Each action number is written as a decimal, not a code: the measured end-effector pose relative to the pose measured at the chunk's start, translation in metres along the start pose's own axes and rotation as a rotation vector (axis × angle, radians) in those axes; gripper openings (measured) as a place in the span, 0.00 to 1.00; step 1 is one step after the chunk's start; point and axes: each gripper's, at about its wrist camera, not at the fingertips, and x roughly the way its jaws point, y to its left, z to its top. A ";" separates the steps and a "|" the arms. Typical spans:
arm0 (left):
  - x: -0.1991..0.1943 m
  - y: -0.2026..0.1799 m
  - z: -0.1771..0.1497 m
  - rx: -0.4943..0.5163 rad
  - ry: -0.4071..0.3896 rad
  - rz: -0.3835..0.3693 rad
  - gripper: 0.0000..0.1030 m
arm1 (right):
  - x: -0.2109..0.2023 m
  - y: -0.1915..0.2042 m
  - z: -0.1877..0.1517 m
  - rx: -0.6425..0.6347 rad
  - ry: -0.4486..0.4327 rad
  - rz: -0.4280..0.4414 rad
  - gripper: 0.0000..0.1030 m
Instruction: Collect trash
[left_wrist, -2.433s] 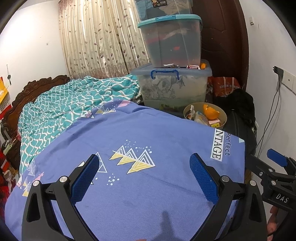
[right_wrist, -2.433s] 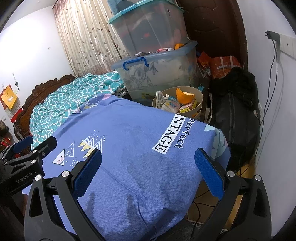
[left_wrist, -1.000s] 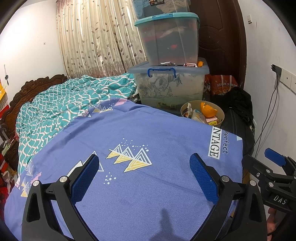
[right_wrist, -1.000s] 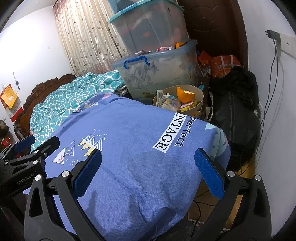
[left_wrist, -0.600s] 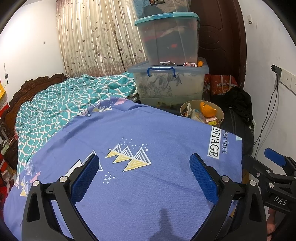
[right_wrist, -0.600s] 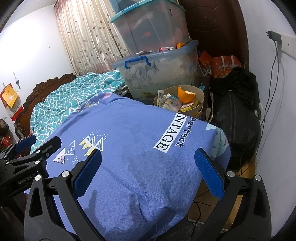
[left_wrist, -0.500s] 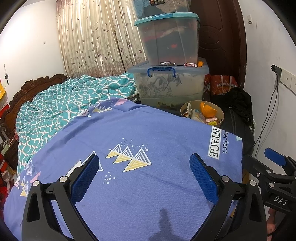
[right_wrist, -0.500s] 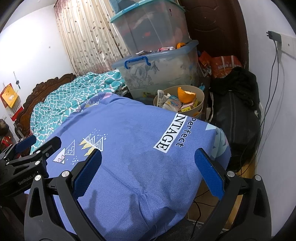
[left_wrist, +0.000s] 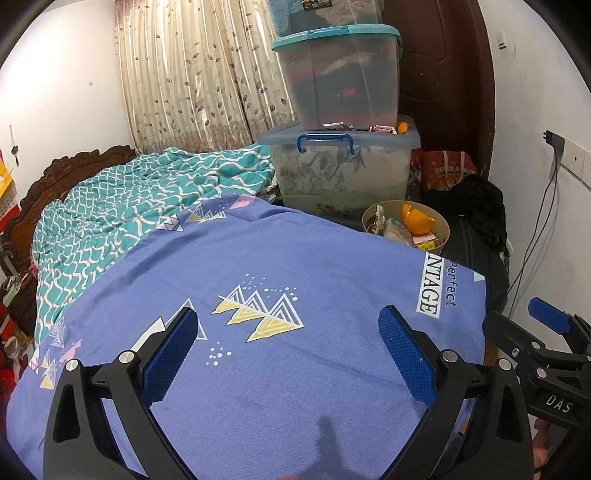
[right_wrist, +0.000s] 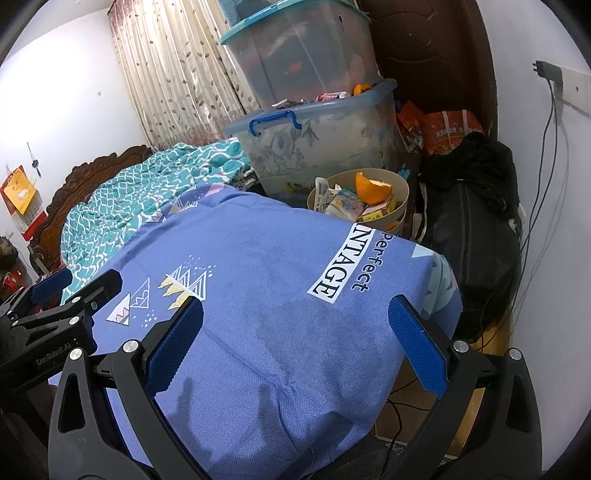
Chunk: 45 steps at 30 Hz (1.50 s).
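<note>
A tan round bin (left_wrist: 441, 230) stands on the floor past the bed's far corner, holding an orange peel (left_wrist: 417, 221), wrappers and small boxes; it also shows in the right wrist view (right_wrist: 400, 188) with the peel (right_wrist: 371, 190). My left gripper (left_wrist: 290, 341) is open and empty above the blue bedsheet (left_wrist: 258, 266). My right gripper (right_wrist: 295, 332) is open and empty above the sheet's near right corner (right_wrist: 258, 277). Each gripper shows at the edge of the other's view.
Stacked clear storage boxes (left_wrist: 340, 162) stand behind the bin, with wrappers on the lower lid (right_wrist: 327, 98). A black bag (right_wrist: 469, 229) and red bag (right_wrist: 448, 127) sit right. A teal quilt (left_wrist: 122, 210) covers the bed's far left. Cables hang on the right wall (right_wrist: 546, 155).
Both grippers have stayed open and nearly still. The views have shifted only slightly.
</note>
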 end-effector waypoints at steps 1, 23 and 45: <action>0.000 0.000 0.000 0.000 0.000 0.001 0.92 | 0.001 0.000 0.000 0.000 0.001 0.000 0.96; 0.003 0.000 -0.001 0.012 0.017 0.013 0.92 | 0.007 -0.003 -0.002 0.006 0.013 0.002 0.96; 0.006 0.003 -0.007 0.019 0.029 0.012 0.92 | 0.008 -0.004 -0.004 0.008 0.014 0.002 0.96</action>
